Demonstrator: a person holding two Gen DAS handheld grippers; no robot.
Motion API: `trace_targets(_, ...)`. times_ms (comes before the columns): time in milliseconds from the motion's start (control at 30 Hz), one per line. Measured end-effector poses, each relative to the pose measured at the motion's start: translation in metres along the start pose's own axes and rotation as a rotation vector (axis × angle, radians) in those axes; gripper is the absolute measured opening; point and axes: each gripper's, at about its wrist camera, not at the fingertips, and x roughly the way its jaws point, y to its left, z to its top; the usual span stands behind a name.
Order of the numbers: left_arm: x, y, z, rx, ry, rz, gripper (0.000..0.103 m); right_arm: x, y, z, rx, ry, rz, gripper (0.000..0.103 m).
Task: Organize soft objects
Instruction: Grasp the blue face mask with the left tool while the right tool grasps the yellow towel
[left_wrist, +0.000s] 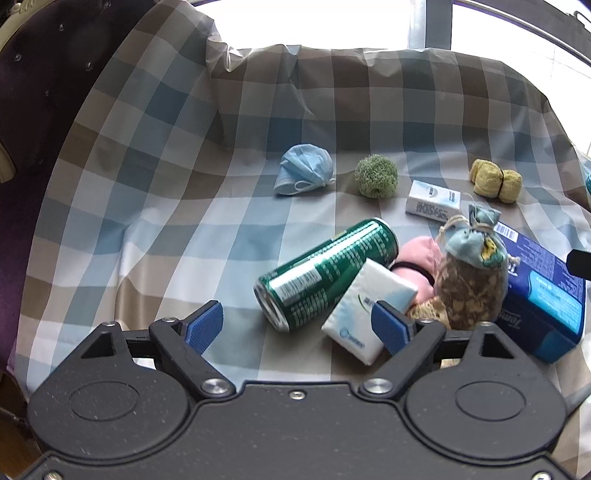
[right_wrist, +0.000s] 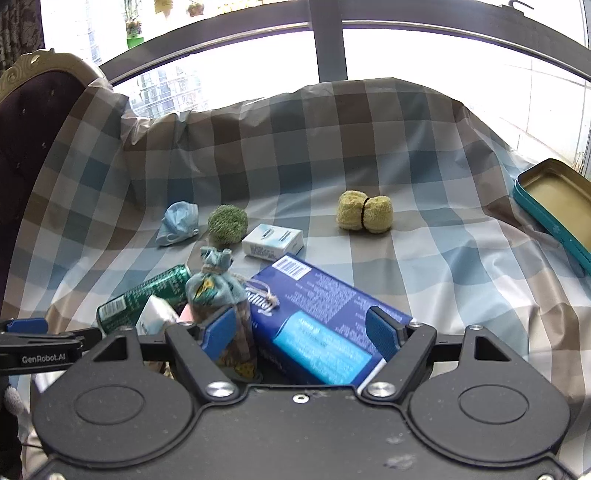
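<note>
- The left claw (left_wrist: 297, 325) was open and held nothing; a white tissue pack (left_wrist: 365, 306) lay just past its right finger.
- The right claw (right_wrist: 303, 328) was open too, above the blue box (right_wrist: 325, 314), not pressing it.
- A cloth pouch (right_wrist: 218, 291) stood between the box and the green can (left_wrist: 325, 269).
- Farther back on the checked cloth (right_wrist: 443, 280) lay a blue mask (left_wrist: 304, 170), a green ball (left_wrist: 376, 175), a small white box (right_wrist: 273, 240) and a yellow towel roll (right_wrist: 364, 210).
- A teal tin (right_wrist: 554, 199) sat open far right.
</note>
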Motion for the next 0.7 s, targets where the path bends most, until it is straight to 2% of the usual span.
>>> trace_targets(233, 0.033, 0.007, 0.041, -0.002, -0.001, -0.013, 0.085, 0.074, -0.025, 0.051, 0.154, 0.069, -0.028, 0.077)
trace_targets(367, 0.056, 0.017, 0.063, -0.035, 0.022, -0.030, 0.085, 0.120, -0.034, 0.075, 0.188, 0.078, -0.090, 0.078)
trace_targets(533, 0.083, 0.021, 0.086, -0.043, 0.018, 0.006, 0.085, 0.170, -0.047, 0.098, 0.262, 0.102, -0.134, 0.078)
trace_targets(700, 0.112, 0.020, 0.101, -0.051, 0.038, -0.009, 0.085, 0.209, -0.056, 0.114, 0.333, 0.130, -0.182, 0.085)
